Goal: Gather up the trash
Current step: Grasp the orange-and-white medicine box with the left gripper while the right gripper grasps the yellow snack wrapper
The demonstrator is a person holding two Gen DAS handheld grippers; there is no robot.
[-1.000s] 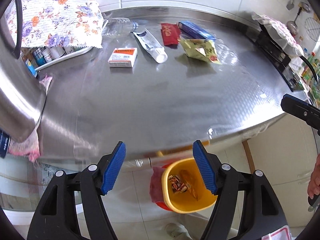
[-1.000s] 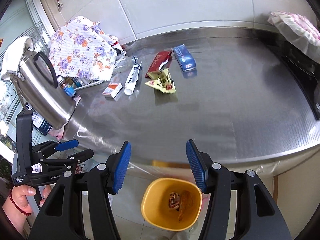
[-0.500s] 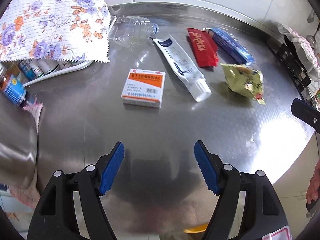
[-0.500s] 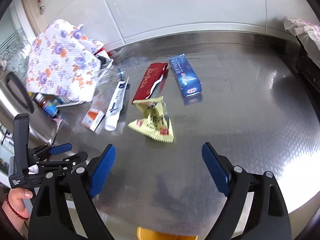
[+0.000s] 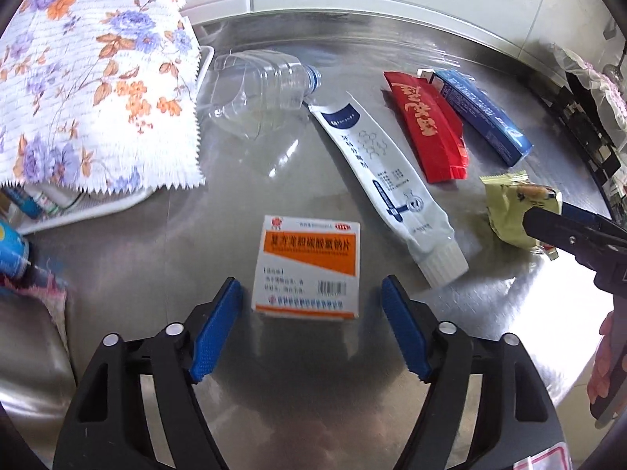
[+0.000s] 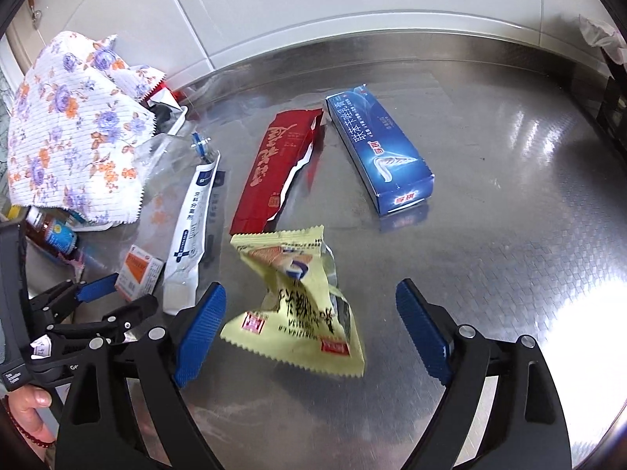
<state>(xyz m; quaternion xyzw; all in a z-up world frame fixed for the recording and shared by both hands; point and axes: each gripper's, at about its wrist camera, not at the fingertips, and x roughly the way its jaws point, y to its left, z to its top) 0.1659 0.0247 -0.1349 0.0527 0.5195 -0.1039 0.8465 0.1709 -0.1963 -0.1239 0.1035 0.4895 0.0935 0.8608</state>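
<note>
Steel counter [image 6: 509,203] with litter. Left gripper [image 5: 311,325], jaws spread, frames the orange-and-white carton [image 5: 307,266]; right gripper [image 6: 311,329], also released, straddles the crumpled yellow wrapper [image 6: 298,301]. Likely faults, as judged: pads closing on the wrapper's springy peak may pinch only film and shed it; the carton may skid on smooth metal if pressed off-centre

Floral cloth [image 5: 98,90], red wrapper [image 6: 274,172], blue carton [image 6: 380,149], yellow packet [image 6: 298,305]

The blue toothpaste box [image 6: 378,149] reads 联苯苄唑乳膏, while print on the orange-banded medicine box [image 5: 307,268] and yellow wrapper [image 6: 298,305] stays too blurred to read
</note>
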